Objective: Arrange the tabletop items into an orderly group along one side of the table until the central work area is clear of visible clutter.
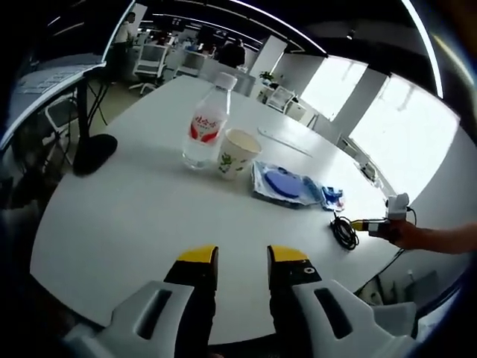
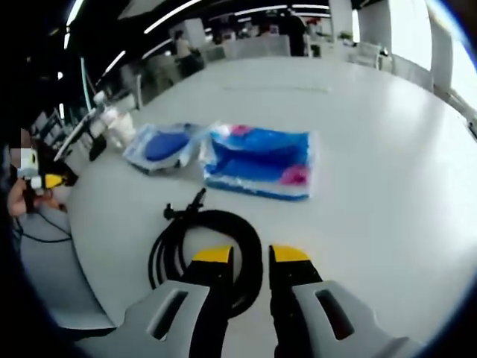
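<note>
A: What does the left gripper view show?

B: The left gripper (image 1: 243,257) hovers over the near edge of the white round tabletop (image 1: 141,194), its yellow-tipped jaws a narrow gap apart with nothing between them. Toward the middle of the tabletop stands a clear plastic water bottle with a red label and white cap (image 1: 206,121), upright, and just beside it a white paper cup with a green leaf print (image 1: 238,153), nearly touching. Next along lies a flat clear packet holding a round blue thing (image 1: 283,184), with a small blue and pink packet (image 1: 332,198) at its far end. A coiled black cable (image 1: 343,230) sits near the table's edge (on the side where a person's hand holds the other gripper (image 1: 384,221)). A black round stand base (image 1: 95,153) rests by the opposite edge.

A: And the right gripper view?

B: The right gripper (image 2: 250,257) hangs right over the coiled black cable (image 2: 205,250), jaws slightly parted and closed on nothing; whether they touch the coil cannot be told. Past the cable lie the blue and pink plastic packet (image 2: 261,162) and, touching it, the clear packet with the blue disc (image 2: 164,146). The bottle and cup (image 2: 118,127) stand farther off, blurred. The other gripper (image 2: 37,177) shows at the table's edge.
</note>
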The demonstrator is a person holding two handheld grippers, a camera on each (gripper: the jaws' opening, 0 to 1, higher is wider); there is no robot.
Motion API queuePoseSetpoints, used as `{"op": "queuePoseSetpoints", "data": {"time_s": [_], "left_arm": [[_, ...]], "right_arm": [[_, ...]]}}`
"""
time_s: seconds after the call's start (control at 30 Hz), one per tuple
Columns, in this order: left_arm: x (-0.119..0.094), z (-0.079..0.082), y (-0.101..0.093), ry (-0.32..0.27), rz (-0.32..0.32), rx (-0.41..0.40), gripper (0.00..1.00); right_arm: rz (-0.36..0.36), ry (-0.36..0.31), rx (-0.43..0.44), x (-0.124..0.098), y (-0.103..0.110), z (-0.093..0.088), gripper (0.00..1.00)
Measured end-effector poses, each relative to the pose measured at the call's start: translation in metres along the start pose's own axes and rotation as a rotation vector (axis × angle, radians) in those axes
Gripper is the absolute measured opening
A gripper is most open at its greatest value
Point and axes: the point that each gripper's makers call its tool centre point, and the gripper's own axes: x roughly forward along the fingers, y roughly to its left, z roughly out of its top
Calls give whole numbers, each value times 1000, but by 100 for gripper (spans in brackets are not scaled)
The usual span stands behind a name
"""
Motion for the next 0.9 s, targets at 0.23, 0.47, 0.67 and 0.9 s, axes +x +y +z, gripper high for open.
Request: {"op": "queuePoseSetpoints", "data": {"time_s": [0.23,0.47,0.67,0.9], "left_arm": [[-7,0,8,-15,8,-18,24],[-11,0,14,-21,9,-41,23],[-12,6,18,-30,7,-42,23],[-14,11,21,-38,2,-39,23]], "right_arm": [[-57,34,3,3,-2,-7,9],[-110,39,36,7,1,-3,7],[-108,35,45,17,15,4,7],[-91,33,35,27,30,12,7]]}}
